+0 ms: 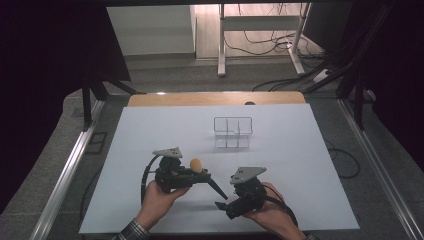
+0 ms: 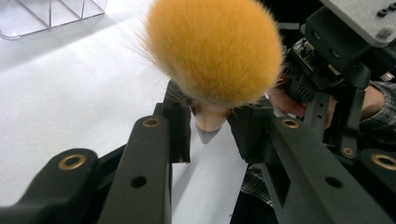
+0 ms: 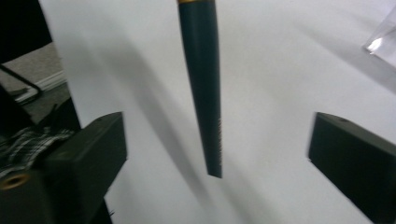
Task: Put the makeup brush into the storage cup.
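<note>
Lower centre of high view: left tool (image 1: 196,172) clamped on the makeup brush (image 1: 206,176), orange bristle head (image 2: 212,49) up, above the white tabletop (image 1: 280,165). Right tool (image 1: 222,205) spread wide, gripping nothing; dark brush handle (image 3: 205,93) hangs between its pads, untouched.

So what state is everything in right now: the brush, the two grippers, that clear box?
Makeup brush: off the table, clamped near its orange bristle head, dark handle slanting down toward the right gripper.
Left gripper: shut on the makeup brush.
Right gripper: open, jaws wide on either side of the handle, not touching it.
Clear organiser: upright on the white table, compartments look empty.
</note>
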Demonstrator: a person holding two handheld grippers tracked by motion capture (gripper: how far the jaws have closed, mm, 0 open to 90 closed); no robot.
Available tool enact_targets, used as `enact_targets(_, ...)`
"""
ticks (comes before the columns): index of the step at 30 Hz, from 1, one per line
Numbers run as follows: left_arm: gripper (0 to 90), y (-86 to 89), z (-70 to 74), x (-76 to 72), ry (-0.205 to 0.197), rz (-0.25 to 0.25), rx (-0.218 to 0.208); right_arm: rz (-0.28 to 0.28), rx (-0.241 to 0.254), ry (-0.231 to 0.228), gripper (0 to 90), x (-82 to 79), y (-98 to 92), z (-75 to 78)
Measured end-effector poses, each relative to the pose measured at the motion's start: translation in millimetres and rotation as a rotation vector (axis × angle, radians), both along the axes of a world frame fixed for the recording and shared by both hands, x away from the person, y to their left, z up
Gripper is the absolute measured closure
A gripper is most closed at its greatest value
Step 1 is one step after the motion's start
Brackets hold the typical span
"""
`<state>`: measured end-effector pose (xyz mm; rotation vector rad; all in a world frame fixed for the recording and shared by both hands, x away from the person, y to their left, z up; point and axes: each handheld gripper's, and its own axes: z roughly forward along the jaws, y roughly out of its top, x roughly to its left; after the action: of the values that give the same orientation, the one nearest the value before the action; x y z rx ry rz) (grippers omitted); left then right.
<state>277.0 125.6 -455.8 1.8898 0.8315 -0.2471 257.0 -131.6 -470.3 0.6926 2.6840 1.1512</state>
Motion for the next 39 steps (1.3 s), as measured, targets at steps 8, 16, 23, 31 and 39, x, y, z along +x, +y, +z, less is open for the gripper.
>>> enact_targets(8, 69.6, -8.1, 2.3, -3.5, -0.025, -0.010, 0.044, -0.025, 0.001, -0.021, 0.3, 0.3, 5.8, 2.3)
enact_targets(16, 69.6, -17.4, 2.2, -5.9, -0.029, -0.027, 0.059, -0.018, -0.020, -0.039, 18.0, -2.9, 14.6, 8.6)
enact_targets(23, 69.6, -22.0, 0.1, -6.1, -0.029, -0.037, 0.075, 0.005, -0.026, -0.048, 54.1, -4.2, 17.9, 9.2)
enact_targets(31, 68.2, -25.8, -2.0, -5.4, -0.029, -0.052, 0.079, 0.017, -0.031, -0.048, 73.5, -5.1, 16.6, 9.7)
enact_targets(39, 44.2, -21.4, 3.5, -6.5, -0.103, -0.031, 0.149, 0.007, -0.049, -0.023, 73.6, -1.4, 12.9, 7.8)
